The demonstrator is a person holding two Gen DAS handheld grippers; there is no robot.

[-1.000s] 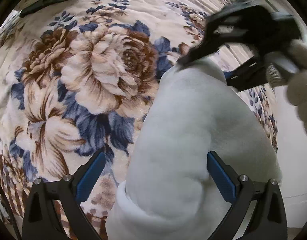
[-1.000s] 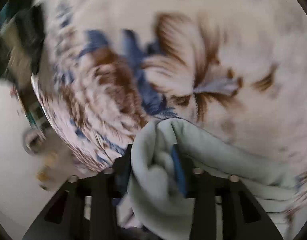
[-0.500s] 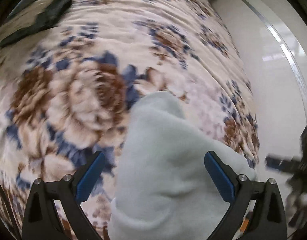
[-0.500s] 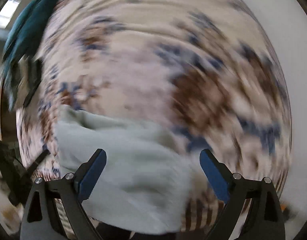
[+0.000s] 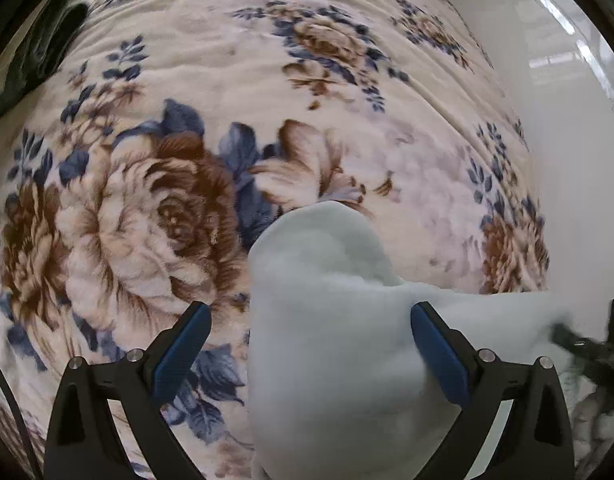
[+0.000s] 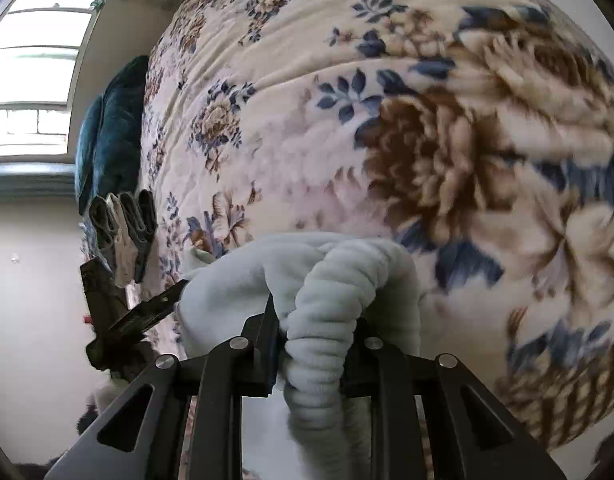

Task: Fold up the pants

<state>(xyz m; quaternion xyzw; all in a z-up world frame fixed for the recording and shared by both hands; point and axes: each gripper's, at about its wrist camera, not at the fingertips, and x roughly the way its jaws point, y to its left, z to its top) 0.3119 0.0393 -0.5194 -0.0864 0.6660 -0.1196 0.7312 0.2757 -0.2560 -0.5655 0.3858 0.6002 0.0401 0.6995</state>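
The pale blue fleece pants (image 5: 331,340) lie bunched on the floral blanket (image 5: 155,184) near the bed's edge. My left gripper (image 5: 311,344) is open, its blue pads on either side of the folded fabric without pressing it. In the right wrist view my right gripper (image 6: 313,344) is shut on a ribbed roll of the pants (image 6: 327,300), likely the waistband. The left gripper's black body (image 6: 127,316) shows at the left beside the pants. The right gripper's tip (image 5: 587,348) shows at the right edge of the left wrist view.
A stack of folded dark and white clothes (image 6: 123,232) and a teal cushion (image 6: 111,128) lie far along the bed. A window (image 6: 31,76) is beyond. The bed edge and white wall (image 5: 567,160) run along the right.
My right gripper let go of the pants, swung away open, then closed again on the ribbed edge. My left gripper stayed open over the pants, and the fabric now stretches toward the right.
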